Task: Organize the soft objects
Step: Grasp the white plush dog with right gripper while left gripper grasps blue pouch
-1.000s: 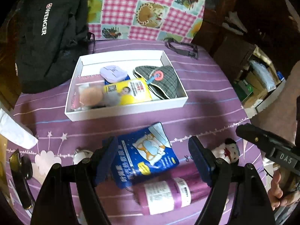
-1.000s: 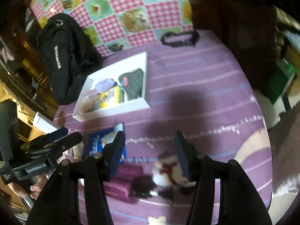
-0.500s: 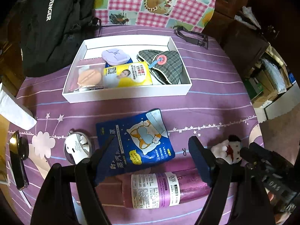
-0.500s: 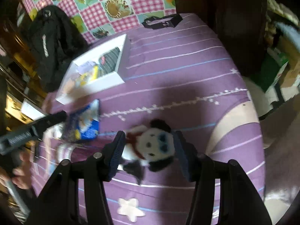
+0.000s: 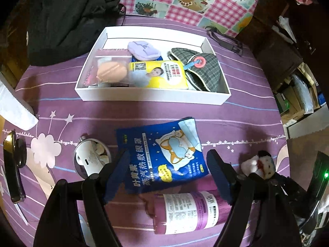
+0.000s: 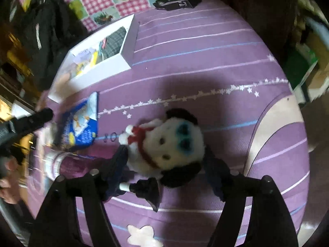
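Plush, light and squashy is how I judge the panda toy (image 6: 170, 144) between my right tongs (image 6: 166, 173): it should give under the pads and spring back, so it needs a firm squeeze across the round body or head, not on the floppy dark limbs or the red ribbon, which would slip out. The fingers stand spread on either side of it; I cannot tell whether the pads touch the fur yet, but they have not closed on it. It lies on the purple cloth (image 6: 205, 57), face up toward the camera, just ahead of my right fingers. It has a white fluffy head, black ears, teal patches around the eyes and a red bow at the neck.

My left tongs (image 5: 168, 175) are released and holding nothing, the blue pads wide apart above the blue eye-mask pouch (image 5: 162, 156). That pouch lies flat between and just ahead of the fingers. It looks thin, glossy and likely slippery, so I would pinch it at an edge. Just under the left fingers is a purple roll with a white label (image 5: 185, 212), touching the pouch's near edge. From the left tongs the panda shows off to the right, just beside the right finger.

Farther ahead sits the white box (image 5: 148, 97), already holding a plaid eye mask (image 5: 203, 72), a yellow packet (image 5: 158, 75) and a peach puff in a bag (image 5: 111, 72).
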Action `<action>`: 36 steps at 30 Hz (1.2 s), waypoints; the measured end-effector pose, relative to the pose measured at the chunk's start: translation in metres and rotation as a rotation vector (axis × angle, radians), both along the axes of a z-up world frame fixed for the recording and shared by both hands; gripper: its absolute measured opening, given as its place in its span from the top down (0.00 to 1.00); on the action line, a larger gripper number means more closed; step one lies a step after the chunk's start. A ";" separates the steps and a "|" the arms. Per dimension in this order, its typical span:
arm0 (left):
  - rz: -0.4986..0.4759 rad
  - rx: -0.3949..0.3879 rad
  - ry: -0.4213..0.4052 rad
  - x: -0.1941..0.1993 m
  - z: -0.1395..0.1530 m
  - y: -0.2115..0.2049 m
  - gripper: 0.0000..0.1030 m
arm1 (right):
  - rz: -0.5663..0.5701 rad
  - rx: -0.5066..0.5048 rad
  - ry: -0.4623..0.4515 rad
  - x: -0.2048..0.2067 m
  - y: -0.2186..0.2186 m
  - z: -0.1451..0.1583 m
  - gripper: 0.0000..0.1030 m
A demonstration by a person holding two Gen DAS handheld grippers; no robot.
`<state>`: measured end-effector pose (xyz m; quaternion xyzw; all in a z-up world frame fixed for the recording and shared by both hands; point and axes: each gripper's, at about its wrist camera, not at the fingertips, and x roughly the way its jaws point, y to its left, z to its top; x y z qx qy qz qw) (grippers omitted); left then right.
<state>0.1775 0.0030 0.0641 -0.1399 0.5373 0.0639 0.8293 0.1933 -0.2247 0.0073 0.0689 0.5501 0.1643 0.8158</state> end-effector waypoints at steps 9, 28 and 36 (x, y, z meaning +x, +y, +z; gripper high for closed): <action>0.045 -0.039 0.027 0.001 -0.012 0.020 0.24 | -0.017 -0.038 -0.033 -0.003 0.007 0.001 0.45; -0.025 -0.236 0.130 0.017 -0.041 0.045 0.19 | 0.020 0.251 -0.018 0.011 0.034 0.013 0.45; -0.003 -0.260 0.188 0.027 -0.055 0.039 0.19 | -0.003 0.286 0.006 0.012 0.018 0.005 0.45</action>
